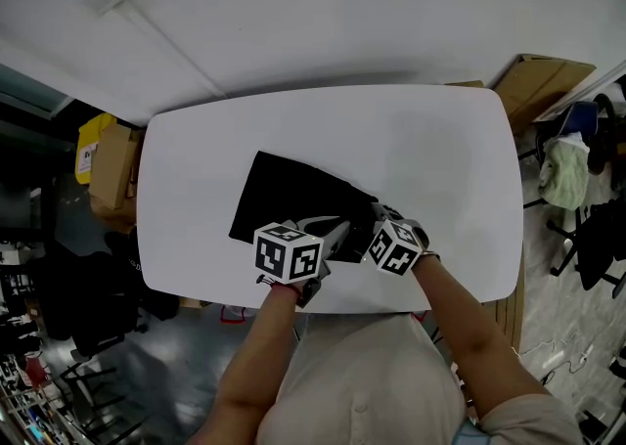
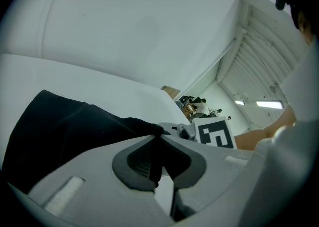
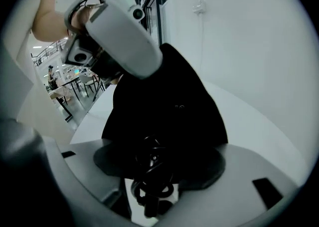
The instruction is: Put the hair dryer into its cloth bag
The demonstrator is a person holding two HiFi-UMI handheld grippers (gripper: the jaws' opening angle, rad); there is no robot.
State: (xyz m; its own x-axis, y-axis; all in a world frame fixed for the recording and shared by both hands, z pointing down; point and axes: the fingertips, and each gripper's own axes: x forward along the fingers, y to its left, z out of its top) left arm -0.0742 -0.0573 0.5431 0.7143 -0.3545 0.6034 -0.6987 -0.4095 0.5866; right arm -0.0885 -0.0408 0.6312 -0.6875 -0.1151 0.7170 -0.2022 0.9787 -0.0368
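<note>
The cloth bag [image 1: 289, 199] lies on the counter [image 1: 440, 145], toward its near edge. The left hand-held gripper [image 1: 335, 233] grips the bag's near edge. The right hand-held gripper [image 1: 380, 217] sits just right of it, a coiled cord [image 3: 152, 163] between its spread jaws. Cardboard boxes [image 1: 112, 167] stand left of the counter.

An office-like workroom: white table [image 1: 440, 169], cardboard boxes [image 1: 538, 81], office chairs [image 1: 593, 228].

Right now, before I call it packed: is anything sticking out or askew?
Yes: a coiled black cord lies at the near edge of the cloth bag, between the open jaws of the right gripper, apparently not tucked inside.
</note>
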